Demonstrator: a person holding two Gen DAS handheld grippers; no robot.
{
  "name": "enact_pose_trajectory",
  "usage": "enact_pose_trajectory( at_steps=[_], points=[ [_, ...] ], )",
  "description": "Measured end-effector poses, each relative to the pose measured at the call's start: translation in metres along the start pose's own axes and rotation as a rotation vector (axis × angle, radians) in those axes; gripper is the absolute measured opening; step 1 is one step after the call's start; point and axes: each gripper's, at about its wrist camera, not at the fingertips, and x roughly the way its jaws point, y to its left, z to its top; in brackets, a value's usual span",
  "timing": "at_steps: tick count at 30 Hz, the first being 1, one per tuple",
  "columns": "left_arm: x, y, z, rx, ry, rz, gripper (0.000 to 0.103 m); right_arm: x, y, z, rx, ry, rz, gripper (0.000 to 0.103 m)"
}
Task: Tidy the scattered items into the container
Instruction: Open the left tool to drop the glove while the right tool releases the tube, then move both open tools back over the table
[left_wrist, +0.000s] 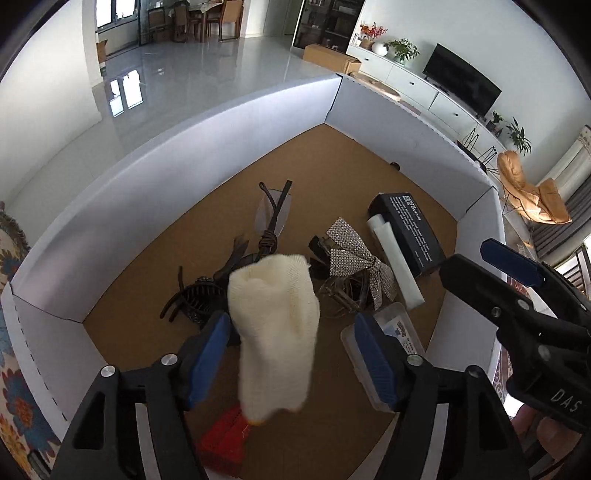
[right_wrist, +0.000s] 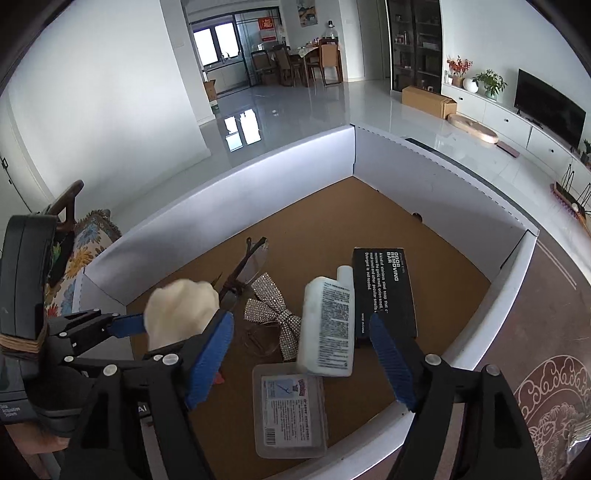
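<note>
Seen from the left wrist: white cardboard container (left_wrist: 221, 147) with a brown floor, walls standing on all sides

Near its left wall, a black toothed claw hair clip (left_wrist: 195, 299) lying flat. Just beyond, toward the far corner, clear-lensed glasses with dark arms (left_wrist: 273, 218), folded, with something dark and pointed beside them, too tangled to name

Left gripper (left_wrist: 291, 319) tilted steeply down over the middle of the floor, released, blue pads spread wide. Between them a cream knitted sock (left_wrist: 277, 325), blurred, clear of the right pad; cannot tell whether it brushes the left one. Under its lower end, at the near edge, a red ridged plastic block (left_wrist: 221, 443), partly hidden

To the right of the sock, a silver rhinestone bow (left_wrist: 351, 254) lying on a loop of clear tubing. Next, near the right wall, a clear plastic lidded case (left_wrist: 399, 332) with a printed label, partly behind the right pad

Further right, a white plastic bottle with small print (right_wrist: 325, 325) framed between the pads of the right gripper (right_wrist: 301, 319), also let go, jaws wide with a gap on each side of the bottle. Bottle's lower end overlapping the clear case in the right wrist view, its neck toward the far wall; whether lying or in mid-air cannot be told

Beside it, closest to the right wall, a black cardboard box with white lettering (right_wrist: 384, 291), flat on the floor
</note>
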Motion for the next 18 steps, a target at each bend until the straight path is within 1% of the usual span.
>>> enact_pose_trajectory(
  at_steps=[4, 6, 8, 10, 13, 15, 16, 17, 18],
  points=[
    [-0.013, -0.013, -0.005, 0.027, -0.074, 0.043, 0.069, -0.021, -0.007, -0.004, 0.013, -0.045, -0.029, 0.077],
    [-0.030, -0.028, -0.009, 0.049, -0.143, 0.052, 0.069, -0.039, -0.018, -0.011, 0.036, -0.091, -0.057, 0.077],
    [-0.052, -0.049, -0.013, 0.087, -0.223, 0.035, 0.069, -0.064, -0.032, -0.026, 0.063, -0.149, -0.094, 0.078],
    [-0.076, -0.077, -0.022, 0.137, -0.295, -0.015, 0.069, -0.095, -0.048, -0.046, 0.088, -0.205, -0.135, 0.081],
    [-0.107, -0.134, -0.046, 0.228, -0.379, -0.128, 0.070, -0.139, -0.085, -0.092, 0.141, -0.254, -0.195, 0.083],
    [-0.120, -0.171, -0.075, 0.283, -0.400, -0.229, 0.078, -0.165, -0.115, -0.135, 0.204, -0.249, -0.238, 0.083],
    [-0.122, -0.189, -0.090, 0.305, -0.391, -0.282, 0.092, -0.177, -0.131, -0.160, 0.236, -0.244, -0.269, 0.083],
    [-0.120, -0.206, -0.107, 0.329, -0.377, -0.332, 0.100, -0.188, -0.146, -0.187, 0.267, -0.236, -0.309, 0.083],
    [-0.117, -0.223, -0.124, 0.355, -0.364, -0.373, 0.100, -0.197, -0.161, -0.215, 0.301, -0.221, -0.356, 0.083]
  ],
)
